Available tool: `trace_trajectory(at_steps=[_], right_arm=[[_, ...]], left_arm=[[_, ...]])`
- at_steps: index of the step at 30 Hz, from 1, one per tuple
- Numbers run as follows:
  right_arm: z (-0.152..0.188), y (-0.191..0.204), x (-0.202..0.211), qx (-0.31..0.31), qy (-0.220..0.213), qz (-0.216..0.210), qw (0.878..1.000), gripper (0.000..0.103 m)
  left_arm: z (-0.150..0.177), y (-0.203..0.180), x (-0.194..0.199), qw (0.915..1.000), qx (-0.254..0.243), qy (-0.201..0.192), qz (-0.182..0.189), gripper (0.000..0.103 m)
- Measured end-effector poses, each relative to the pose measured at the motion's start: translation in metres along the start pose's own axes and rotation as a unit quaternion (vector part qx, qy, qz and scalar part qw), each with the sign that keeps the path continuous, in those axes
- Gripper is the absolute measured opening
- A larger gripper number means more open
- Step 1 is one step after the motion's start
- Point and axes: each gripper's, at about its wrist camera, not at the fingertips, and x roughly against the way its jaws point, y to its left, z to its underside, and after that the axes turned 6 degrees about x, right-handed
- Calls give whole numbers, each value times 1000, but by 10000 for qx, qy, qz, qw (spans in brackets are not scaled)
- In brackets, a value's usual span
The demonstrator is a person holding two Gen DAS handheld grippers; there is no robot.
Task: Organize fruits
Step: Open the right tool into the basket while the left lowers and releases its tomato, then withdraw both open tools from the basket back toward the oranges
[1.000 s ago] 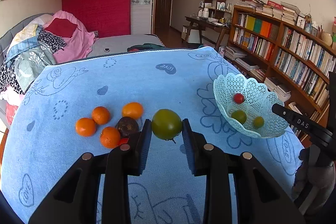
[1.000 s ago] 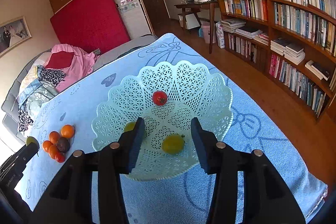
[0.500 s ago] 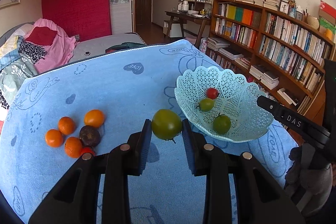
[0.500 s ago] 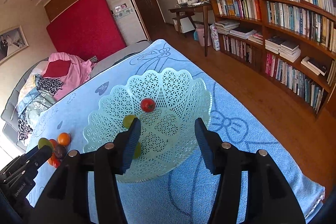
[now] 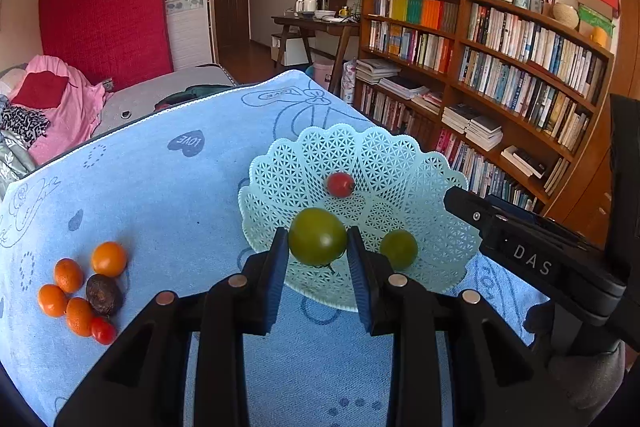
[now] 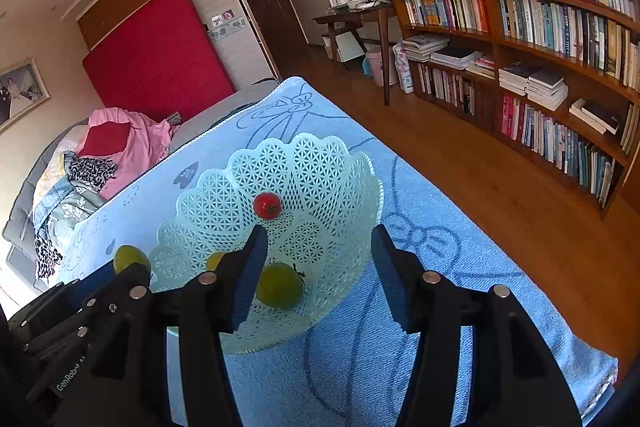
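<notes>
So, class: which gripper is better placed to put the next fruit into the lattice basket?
Left. The left gripper already clamps a green tomato at the basket rim; the right gripper hangs open and empty.

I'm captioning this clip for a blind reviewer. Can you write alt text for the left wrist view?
The left gripper holds a green tomato over the near rim of a pale lace-pattern basket that holds a red tomato and a green one. Oranges and a dark fruit lie at left on the blue cloth; the right gripper enters from the right.
</notes>
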Motion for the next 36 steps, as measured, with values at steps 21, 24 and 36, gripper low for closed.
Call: trace_trajectory(at_steps=[21,24,36], right_arm=[[0,8,9,39,-120,-81,9999,66],[0,11,12,66,-132,-123,9998,67],[9,38,19,391,-227,-230,9987,68]], left_arm=[[2,41,11,9965,694,-31,-456,91],[4,48,14,9956,793,-21,-509,91],[11,73,36,9920,1029,-151,-710,91]])
